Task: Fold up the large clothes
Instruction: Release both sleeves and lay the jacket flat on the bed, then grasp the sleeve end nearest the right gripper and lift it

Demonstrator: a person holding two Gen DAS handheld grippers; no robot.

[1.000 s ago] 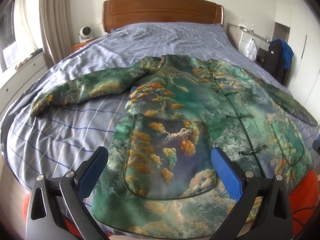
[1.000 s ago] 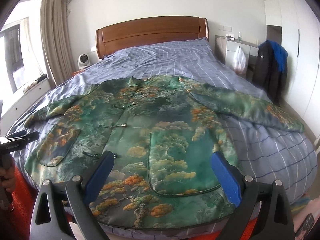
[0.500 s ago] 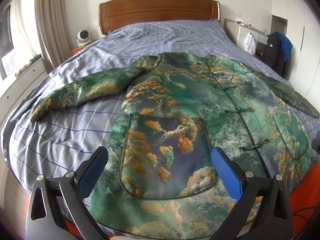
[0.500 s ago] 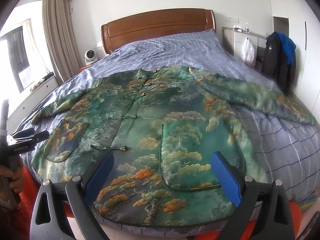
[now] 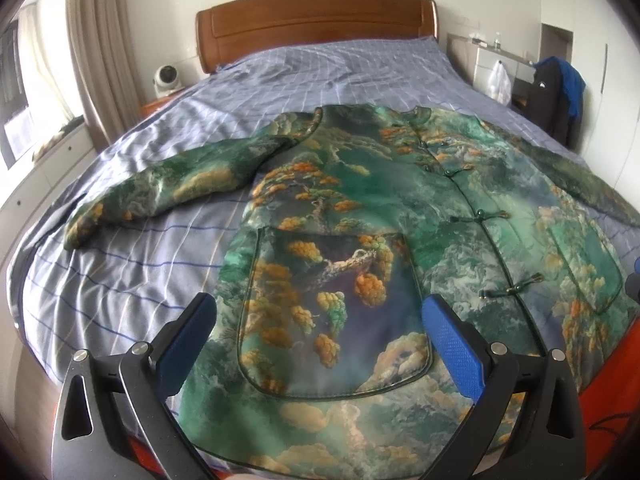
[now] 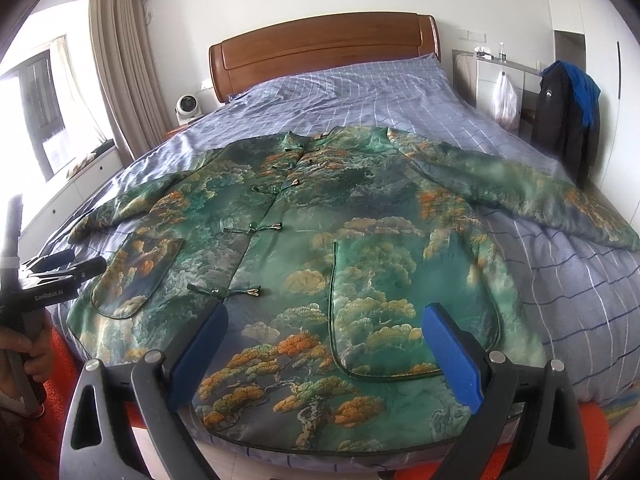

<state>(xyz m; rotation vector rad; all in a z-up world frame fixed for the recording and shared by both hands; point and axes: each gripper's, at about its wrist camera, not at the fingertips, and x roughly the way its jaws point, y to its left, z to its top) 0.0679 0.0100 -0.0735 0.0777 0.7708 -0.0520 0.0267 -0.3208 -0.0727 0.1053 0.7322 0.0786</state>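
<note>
A bedroom: a wide bed [image 6: 360, 92] under a lilac checked sheet, a wooden headboard [image 6: 324, 50] against the white wall, beige curtains [image 6: 120, 80] by the window to the left, and a dark coat [image 6: 564, 120] hanging at the far right. A small white fan [image 5: 166, 80] sits on the nightstand beside the headboard.

The jacket [image 6: 320, 240] (green brocade printed with orange pines and pale clouds) lies flat and face up on the sheet, buttoned down the front with knot fastenings, both sleeves spread outward and its hem at the near edge of the mattress.

The left gripper [image 5: 320, 340] hovers above the hem with its blue-padded fingers [image 5: 452, 340] spread wide and nothing between them; one patch pocket [image 5: 332, 308] lies straight ahead, framed by the two pads. The sleeve [image 5: 168, 188] on that side stretches ahead and to its left.

The right gripper [image 6: 324, 348] likewise stands wide open and empty, above the hem. The other patch pocket [image 6: 400, 312] sits ahead, toward its right finger. The lowest knot fastening [image 6: 232, 291] lies just beyond its left pad. Off to its left, the left gripper shows side-on, held in a hand [image 6: 24, 356].
</note>
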